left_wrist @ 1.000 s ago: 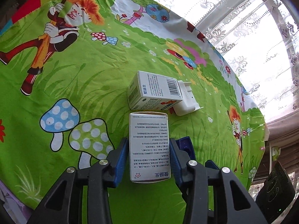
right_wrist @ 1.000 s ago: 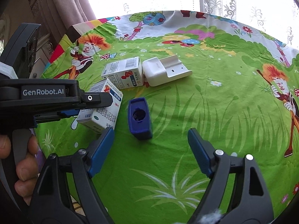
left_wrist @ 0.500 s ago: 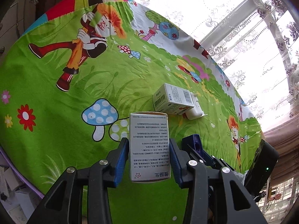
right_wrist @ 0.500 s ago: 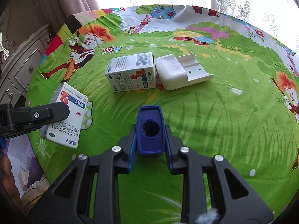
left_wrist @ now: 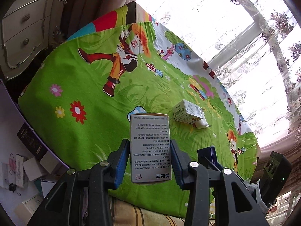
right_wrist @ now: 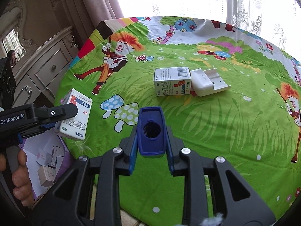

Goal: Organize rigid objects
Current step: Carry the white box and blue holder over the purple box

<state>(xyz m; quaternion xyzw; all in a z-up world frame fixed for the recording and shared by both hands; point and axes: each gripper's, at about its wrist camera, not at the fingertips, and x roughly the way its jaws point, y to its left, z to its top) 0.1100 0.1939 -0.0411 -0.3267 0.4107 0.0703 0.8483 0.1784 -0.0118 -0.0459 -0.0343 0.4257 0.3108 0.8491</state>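
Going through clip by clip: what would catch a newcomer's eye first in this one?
The loud green cartoon tablecloth fills both views. Each gripper carries something above it: the left gripper clamps a white medicine box, the right gripper a dark blue plastic cap. Mid-cloth, a second medicine box lies against a white plastic holder.

We saw a white cardboard medicine box (left_wrist: 150, 148) with printed text held off the green cartoon cloth, and a dark blue plastic cap (right_wrist: 151, 131) with a round hole likewise lifted. A second white carton (right_wrist: 172, 83) lay on its side touching a white plastic holder (right_wrist: 208, 83).
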